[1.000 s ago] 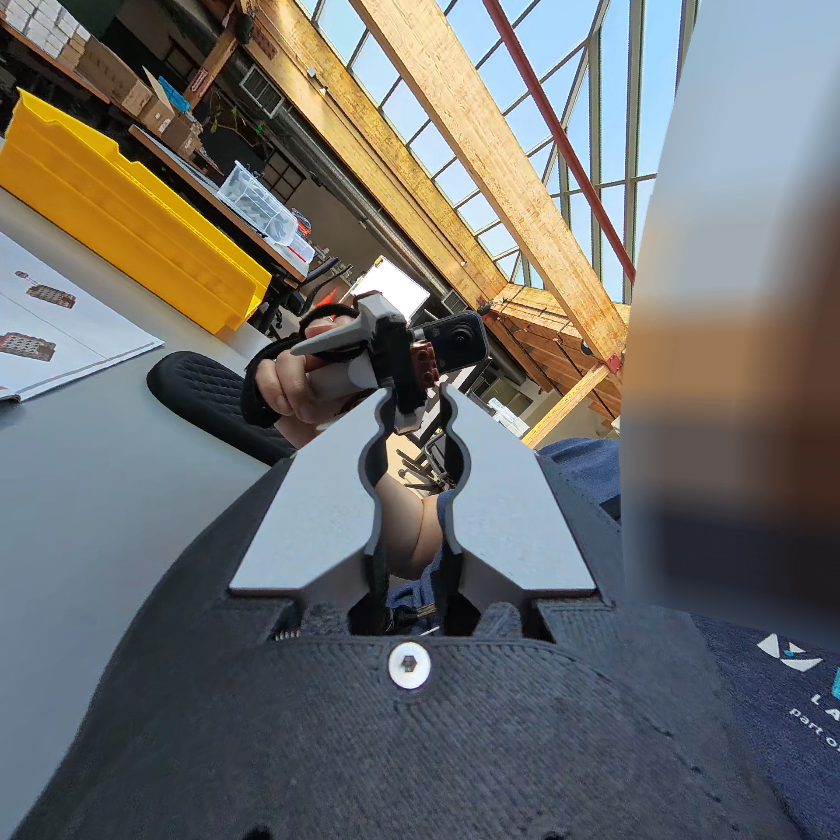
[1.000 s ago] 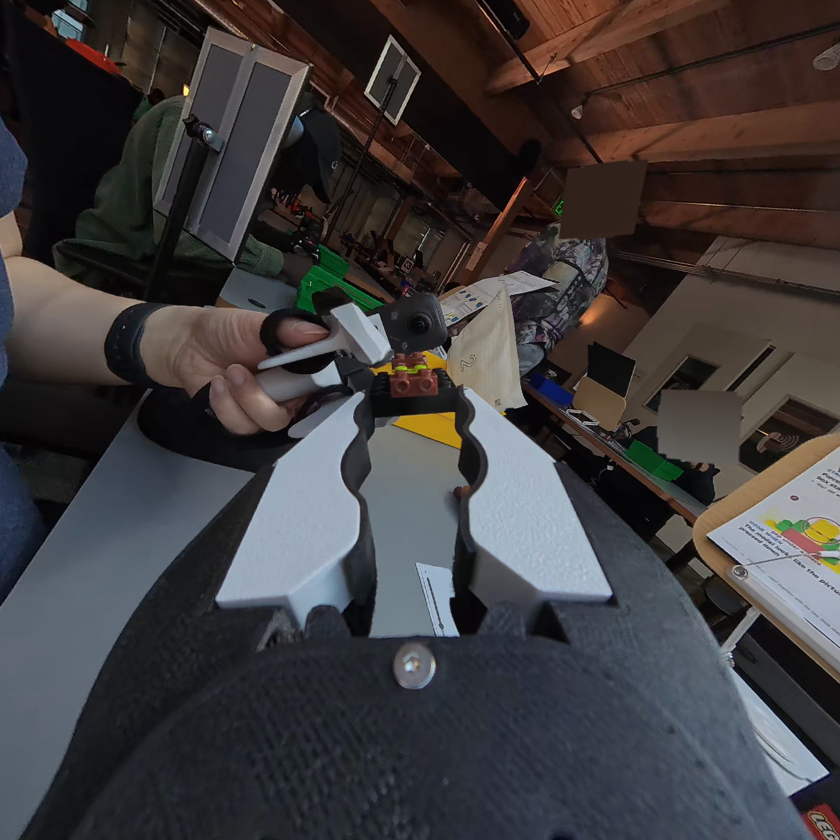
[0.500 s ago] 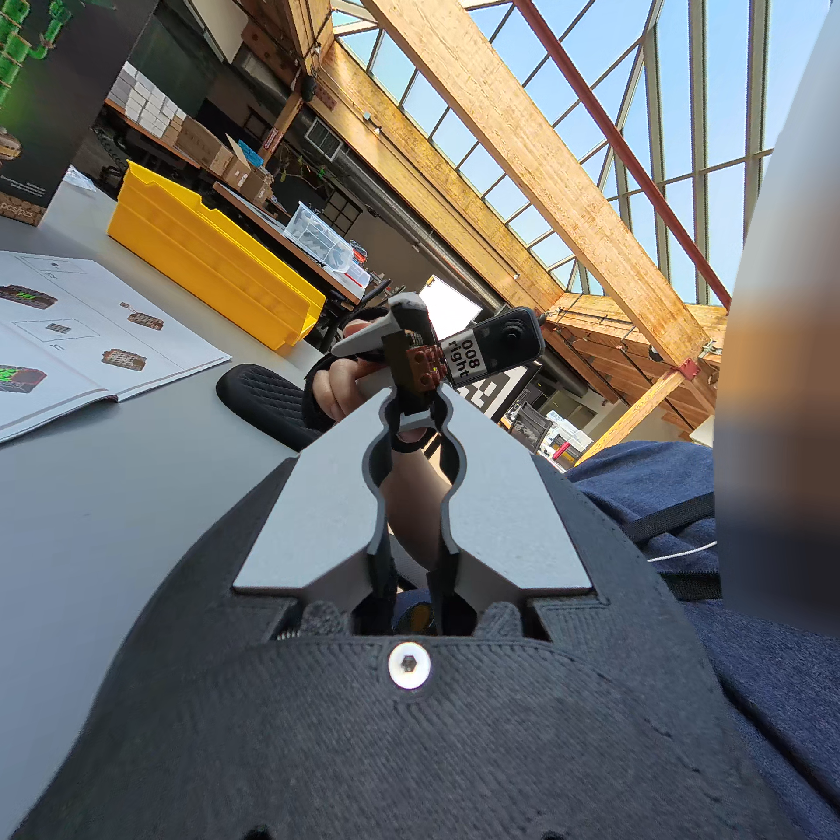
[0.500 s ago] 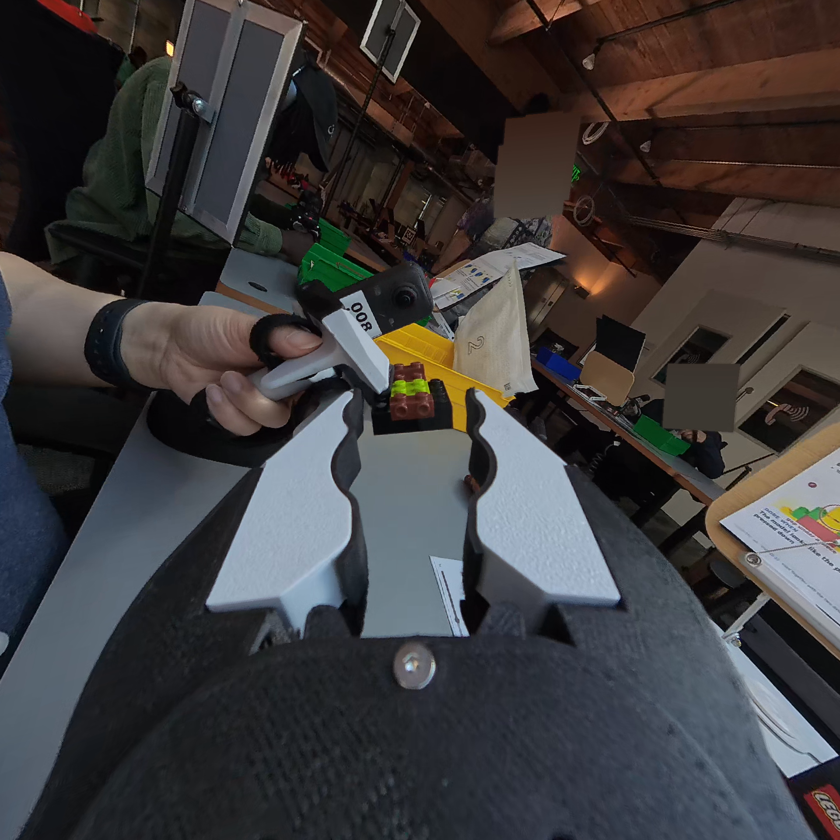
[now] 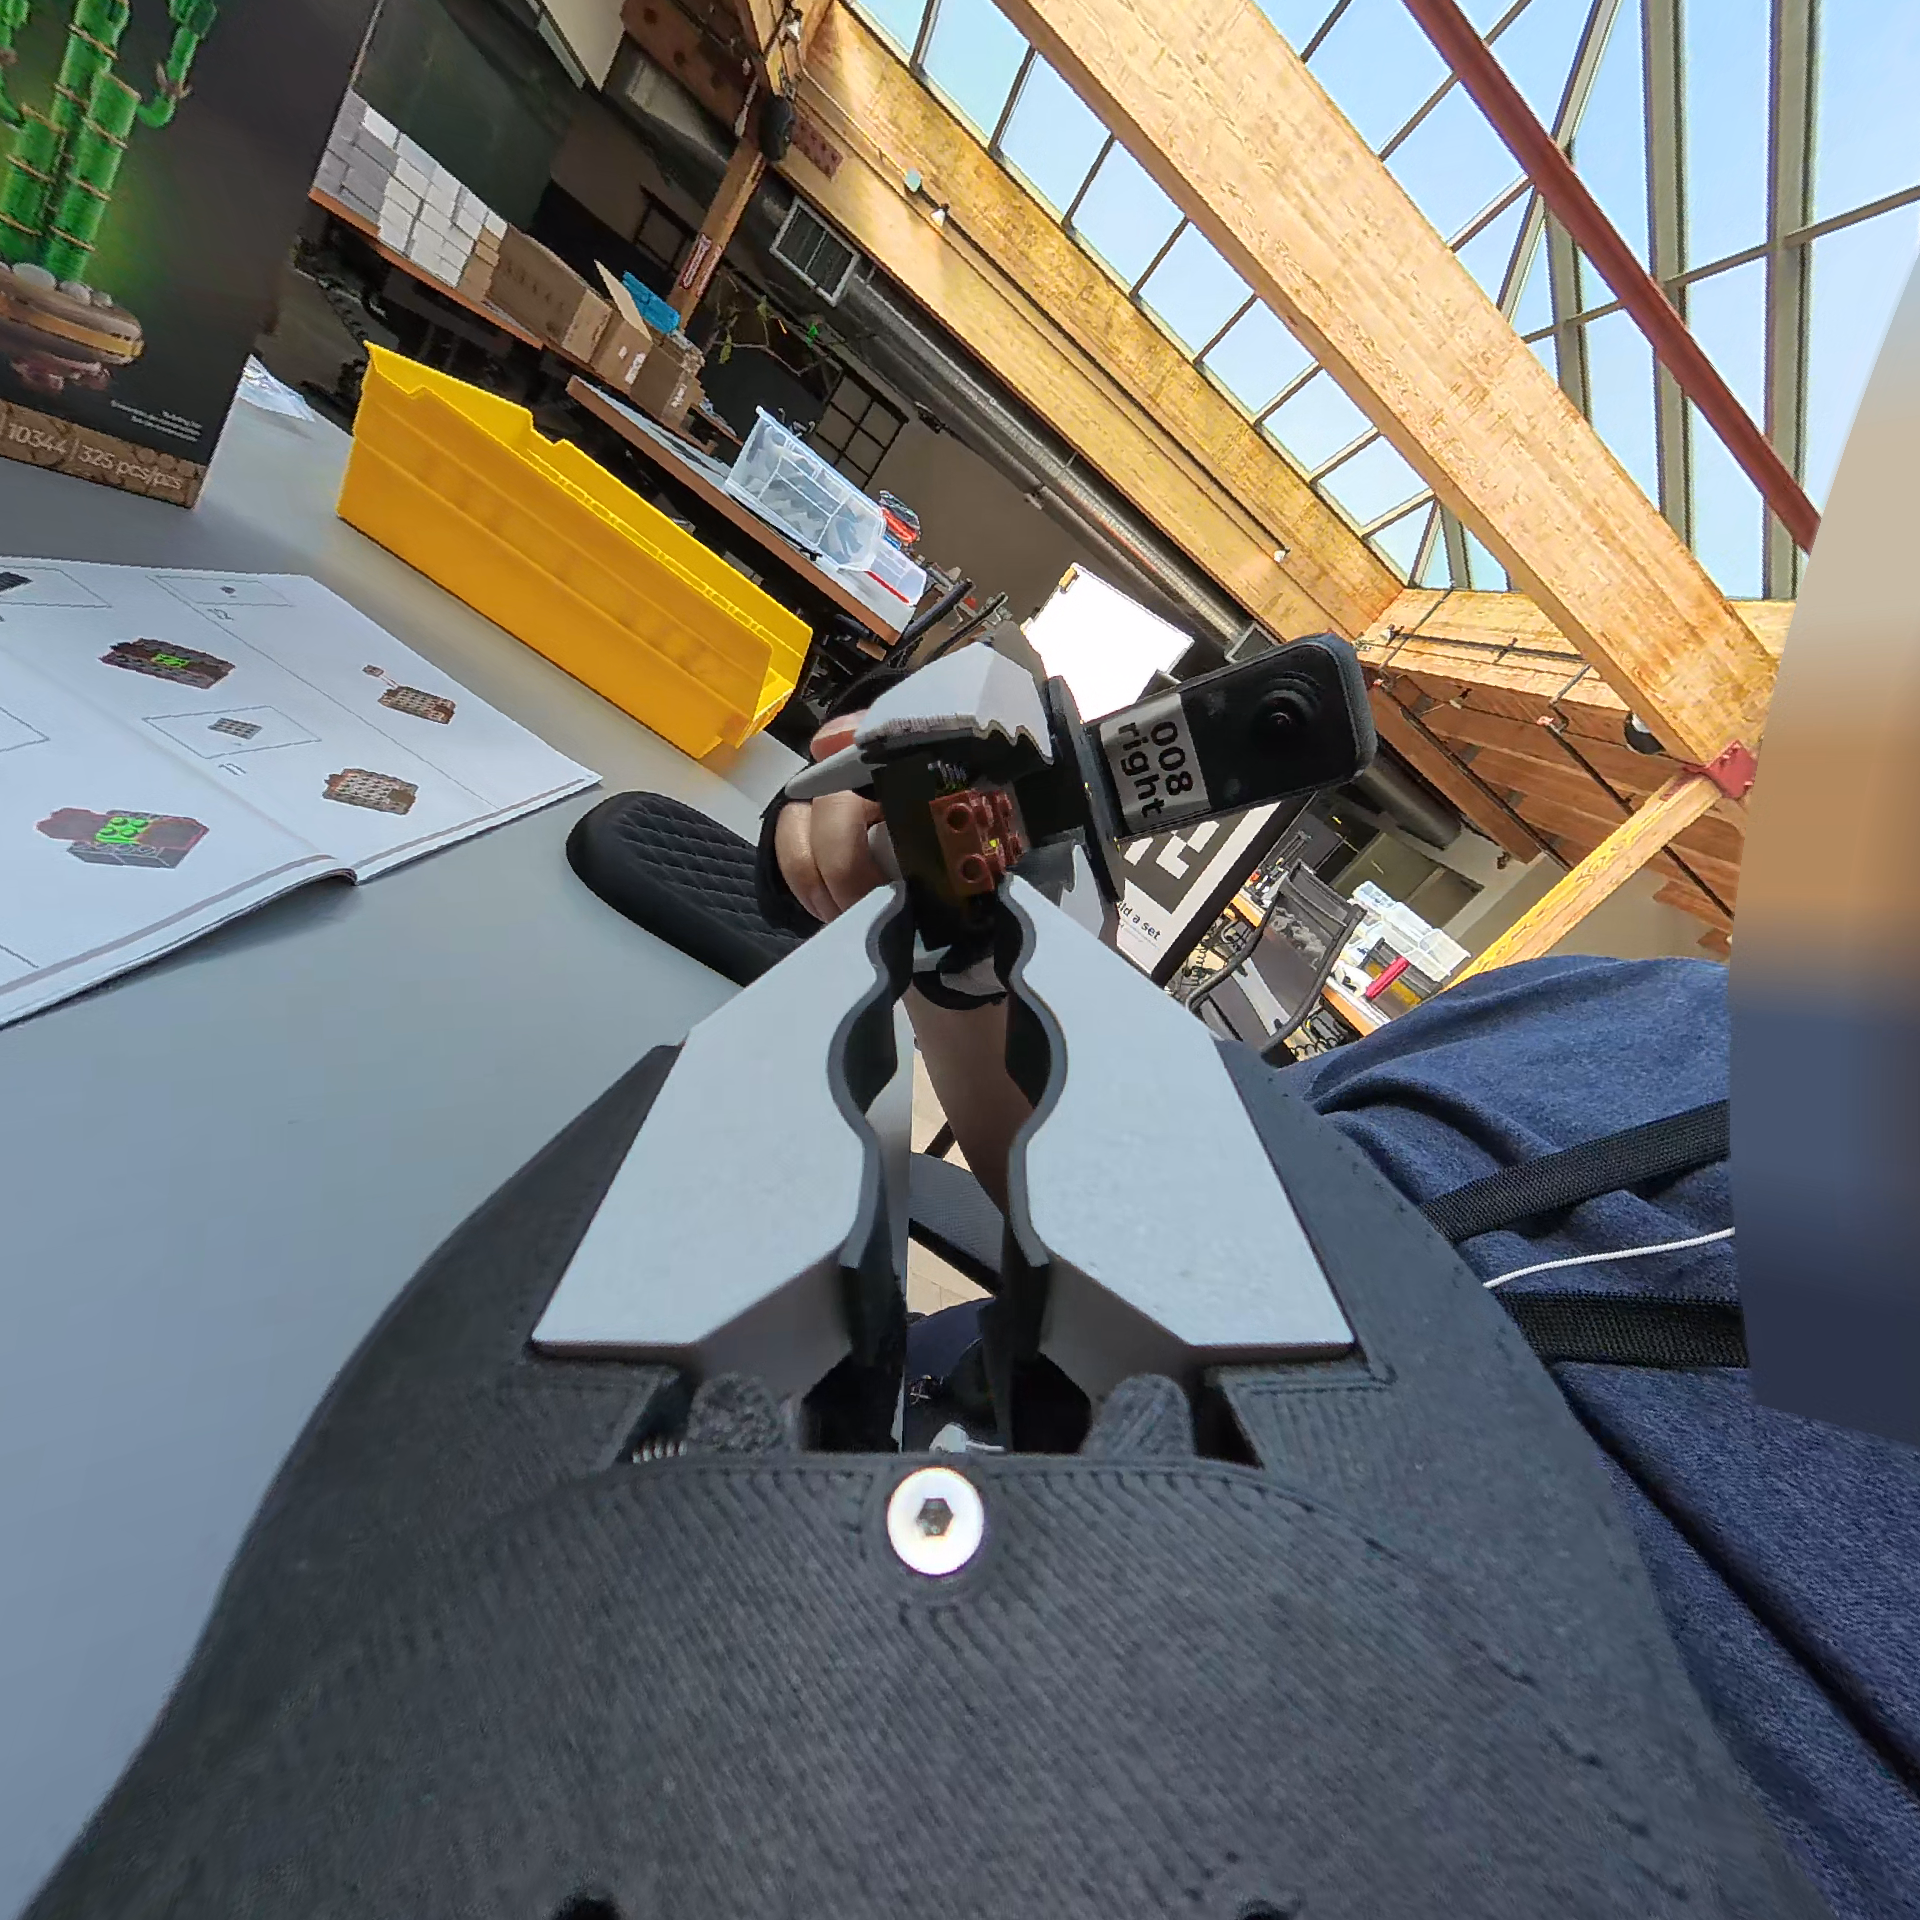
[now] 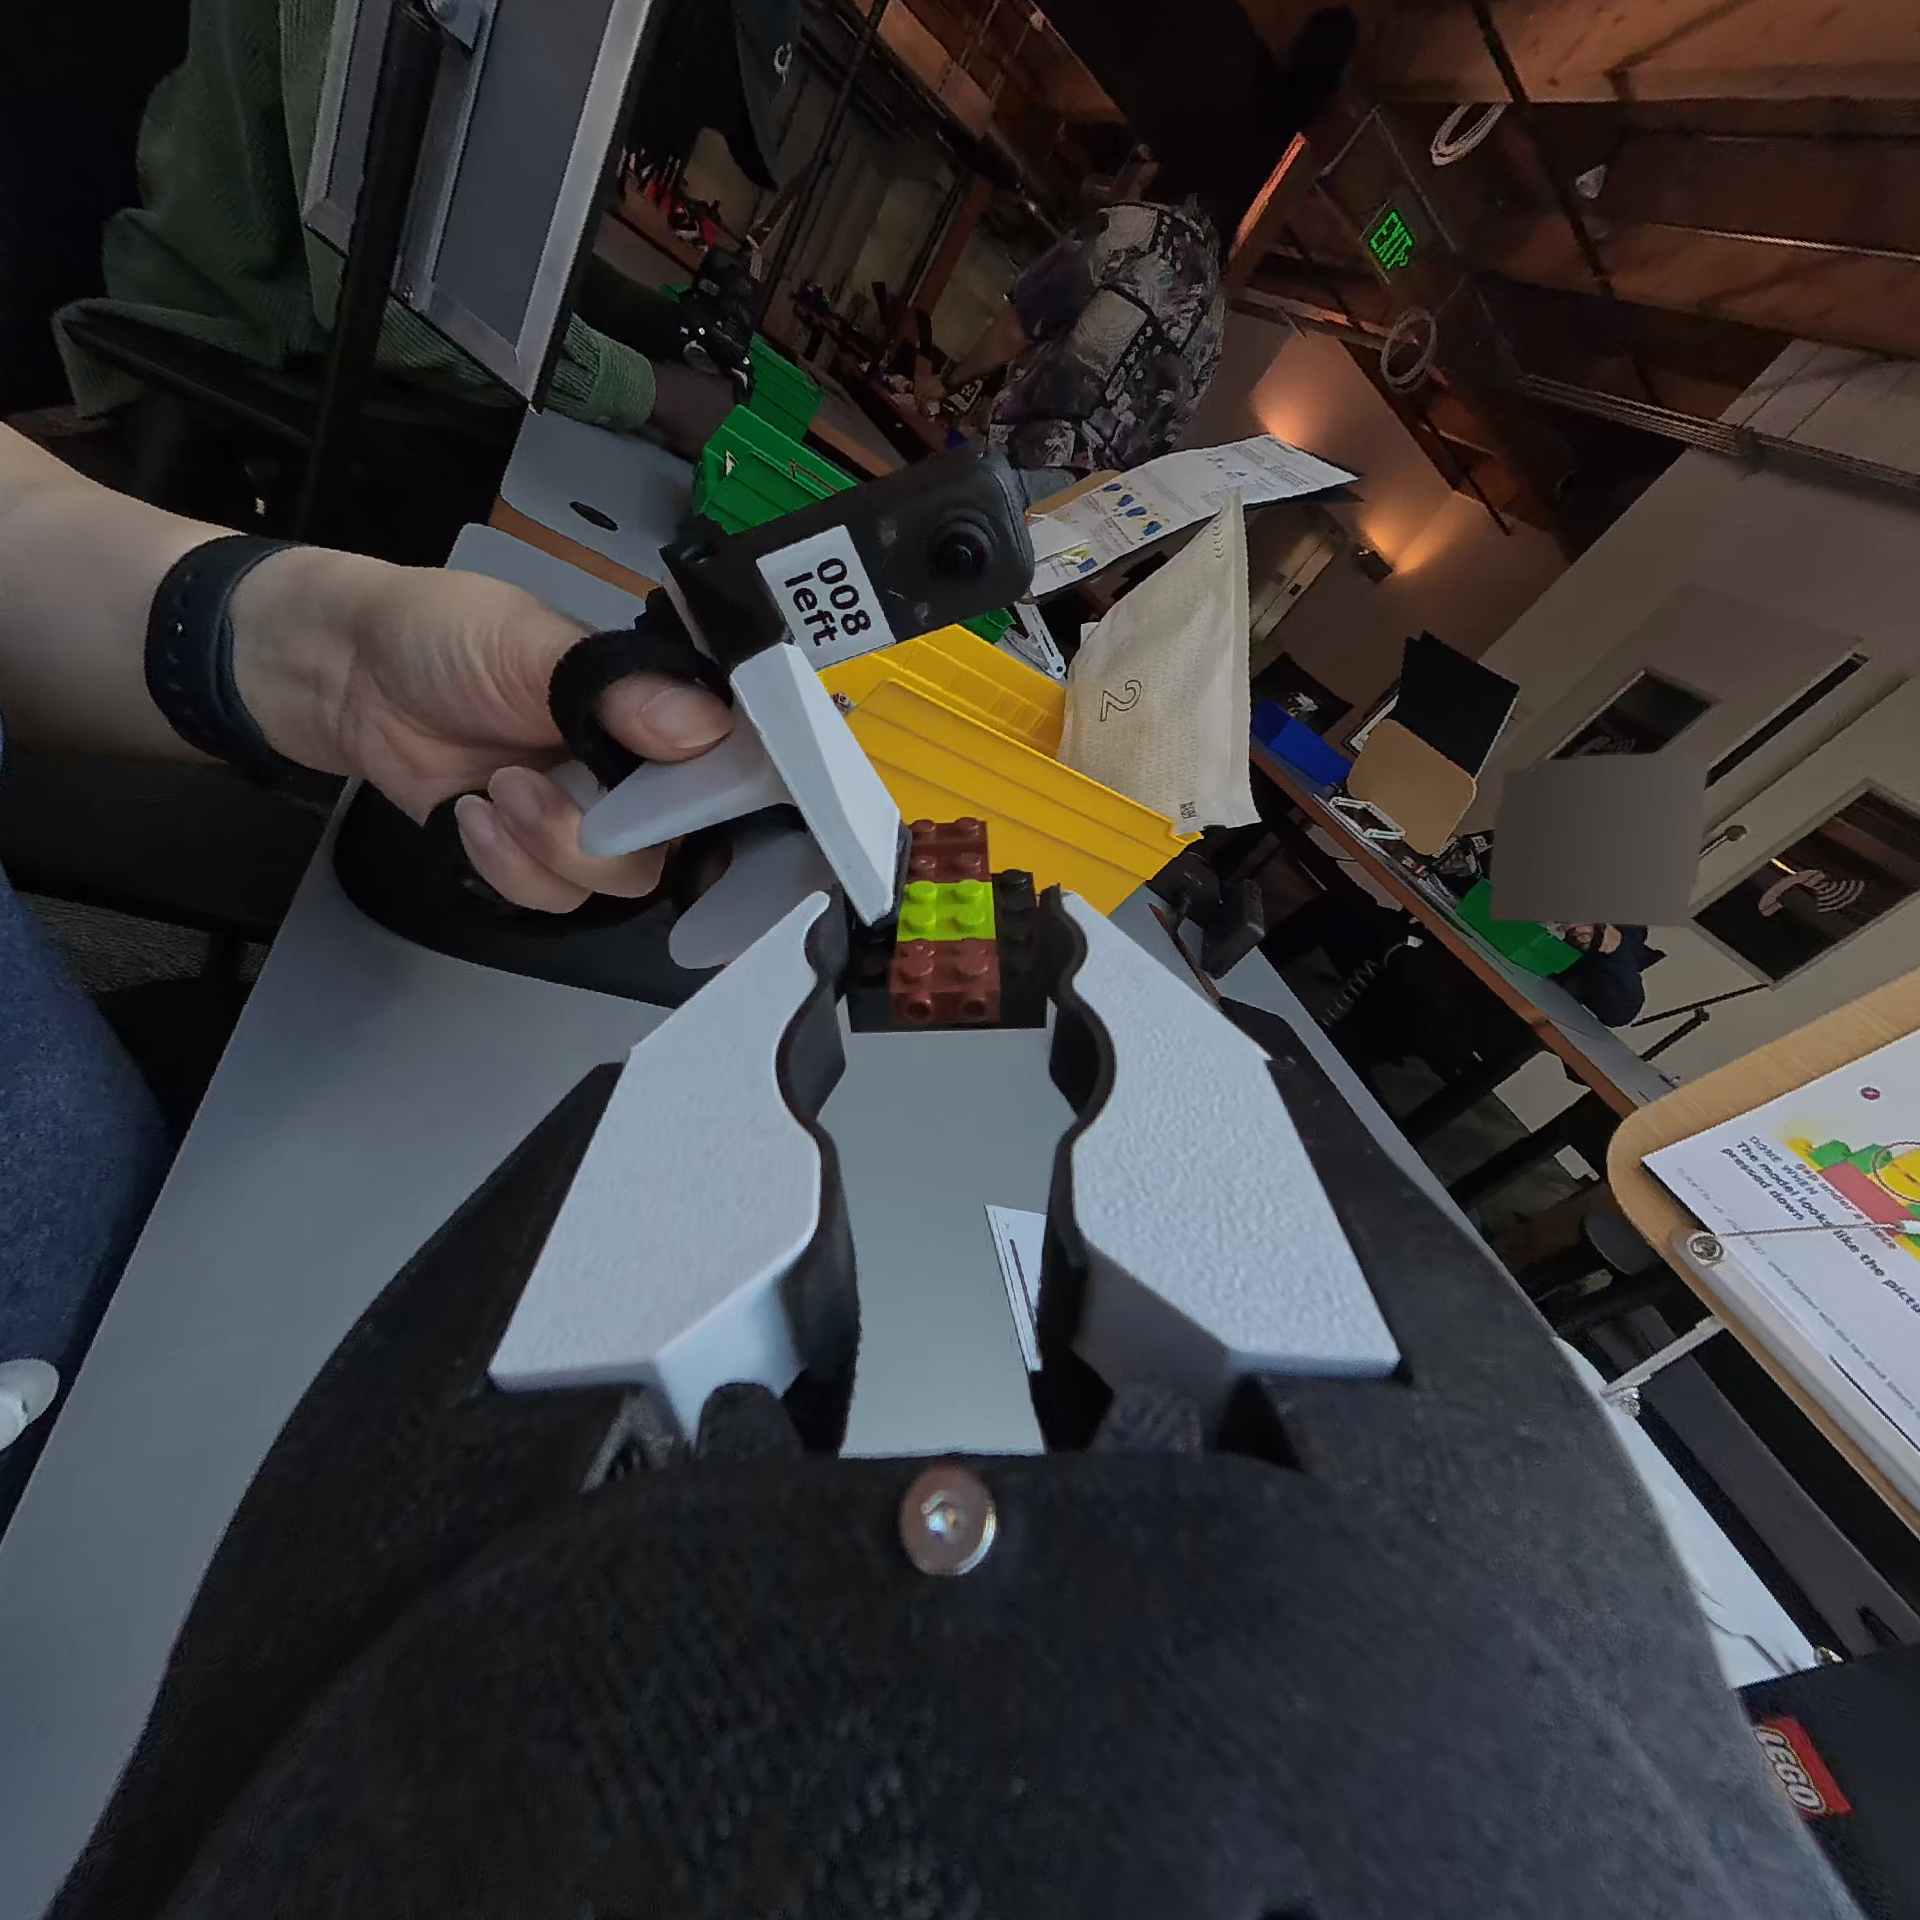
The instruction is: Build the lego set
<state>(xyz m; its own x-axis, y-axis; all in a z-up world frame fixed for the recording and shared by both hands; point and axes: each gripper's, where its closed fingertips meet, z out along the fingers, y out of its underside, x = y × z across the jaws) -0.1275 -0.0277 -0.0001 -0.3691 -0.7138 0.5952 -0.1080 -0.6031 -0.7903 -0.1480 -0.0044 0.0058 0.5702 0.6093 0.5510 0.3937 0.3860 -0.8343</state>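
A small lego assembly [image 6: 945, 935] has a black base, brown bricks and a lime green brick in the middle. My right gripper [image 6: 945, 925] is shut on its sides and holds it in the air above the grey table [image 6: 416, 1091]. My left gripper [image 5: 951, 899] is closed narrowly on the edge of the black base. In the left wrist view the assembly [image 5: 971, 836] sits just past my left fingertips, with the right gripper [image 5: 966, 800] behind it. In the right wrist view the left gripper [image 6: 842, 883] comes in from the upper left and touches the assembly's left edge.
A yellow bin [image 5: 561, 582], an open instruction booklet [image 5: 208, 748], a lego box [image 5: 125, 239] and a black wrist pad [image 5: 665, 873] lie on the table. A paper bag [image 6: 1164, 675] stands by the bin. A wooden board with a sheet [image 6: 1818, 1226] is at the right. My left and right fingertips are right by each other.
Both grippers have tilted down toward the table. The assembly has turned so its studded top faces the right camera. The left gripper's finger has closed in on its left edge.
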